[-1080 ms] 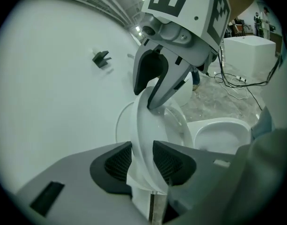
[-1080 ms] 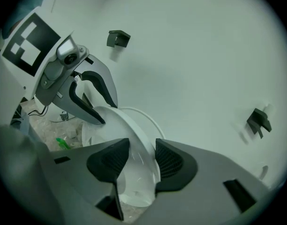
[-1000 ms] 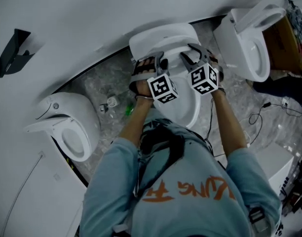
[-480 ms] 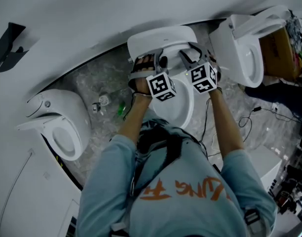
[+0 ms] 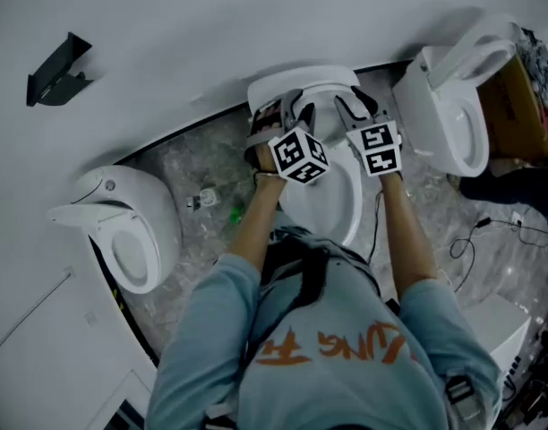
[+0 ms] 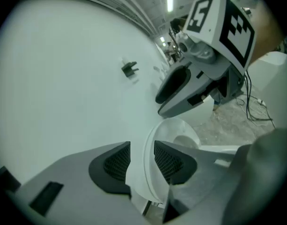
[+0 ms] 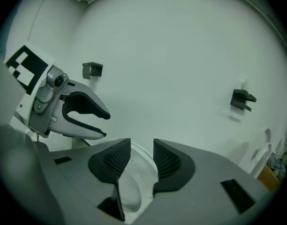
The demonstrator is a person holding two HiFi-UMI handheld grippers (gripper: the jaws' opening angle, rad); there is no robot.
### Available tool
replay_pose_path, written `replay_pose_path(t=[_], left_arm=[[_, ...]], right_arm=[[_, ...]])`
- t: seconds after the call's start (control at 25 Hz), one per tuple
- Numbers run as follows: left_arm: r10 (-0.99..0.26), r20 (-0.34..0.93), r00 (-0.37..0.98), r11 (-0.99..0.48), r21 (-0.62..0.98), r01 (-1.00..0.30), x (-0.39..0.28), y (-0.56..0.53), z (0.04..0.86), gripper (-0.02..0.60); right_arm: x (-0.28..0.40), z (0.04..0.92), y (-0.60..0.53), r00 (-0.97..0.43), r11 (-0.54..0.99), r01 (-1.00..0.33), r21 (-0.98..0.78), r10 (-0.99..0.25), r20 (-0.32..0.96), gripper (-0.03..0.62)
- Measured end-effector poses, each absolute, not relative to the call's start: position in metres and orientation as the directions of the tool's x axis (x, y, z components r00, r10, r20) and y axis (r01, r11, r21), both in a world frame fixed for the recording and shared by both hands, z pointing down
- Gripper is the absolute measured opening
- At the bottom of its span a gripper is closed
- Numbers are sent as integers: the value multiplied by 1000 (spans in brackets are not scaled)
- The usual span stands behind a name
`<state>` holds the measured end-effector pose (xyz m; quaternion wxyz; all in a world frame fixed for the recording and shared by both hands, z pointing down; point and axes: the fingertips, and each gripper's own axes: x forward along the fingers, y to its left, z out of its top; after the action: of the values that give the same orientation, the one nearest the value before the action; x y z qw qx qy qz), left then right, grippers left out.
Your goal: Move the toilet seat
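The middle toilet's white seat (image 5: 301, 81) stands raised near the wall above its bowl (image 5: 332, 195). My left gripper (image 5: 292, 113) holds the seat's left side and my right gripper (image 5: 350, 107) its right side. In the left gripper view the seat's rim (image 6: 174, 130) fills the gap between the jaws of the left gripper (image 6: 142, 162), and both pads press on it. In the right gripper view the right gripper (image 7: 142, 161) is shut on the rim (image 7: 134, 191) the same way. Each gripper view shows the other gripper close by.
Another toilet (image 5: 122, 231) stands at the left and a third (image 5: 453, 106) at the right. A black bracket (image 5: 59, 70) sticks out of the white wall. Cables (image 5: 489, 222) and small items (image 5: 207, 200) lie on the marbled floor. A cardboard box (image 5: 516, 88) sits far right.
Both grippers keep their hold on the seat. The head view has swung a little, and the hands sit slightly nearer the wall.
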<state>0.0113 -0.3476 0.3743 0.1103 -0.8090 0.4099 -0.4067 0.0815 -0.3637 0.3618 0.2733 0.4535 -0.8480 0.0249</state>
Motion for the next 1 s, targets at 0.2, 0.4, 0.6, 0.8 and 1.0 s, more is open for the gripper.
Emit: replay_pose_path(t=[0.2, 0.4, 0.6, 0.8, 1.0], left_arm=[[-852, 398, 339, -488, -373, -789, 10, -325, 290, 125], [-937, 209, 280, -330, -264, -906, 10, -292, 213, 30], [-982, 116, 149, -166, -147, -975, -8, -252, 171, 10], [-992, 37, 121, -123, -36, -992, -14, -190, 162, 3], [-991, 58, 117, -118, -14, -993, -6, -155, 182, 3]], right_arm=[[95, 298, -344, -493, 553, -824, 123, -807, 324, 105], [113, 228, -314, -512, 520, -854, 28, -848, 135, -1], [122, 191, -271, -551, 547, -834, -77, -834, 45, -3], [134, 203, -226, -562, 549, -825, -134, -822, 91, -3], [142, 209, -197, -590, 581, -807, -104, -799, 112, -2]])
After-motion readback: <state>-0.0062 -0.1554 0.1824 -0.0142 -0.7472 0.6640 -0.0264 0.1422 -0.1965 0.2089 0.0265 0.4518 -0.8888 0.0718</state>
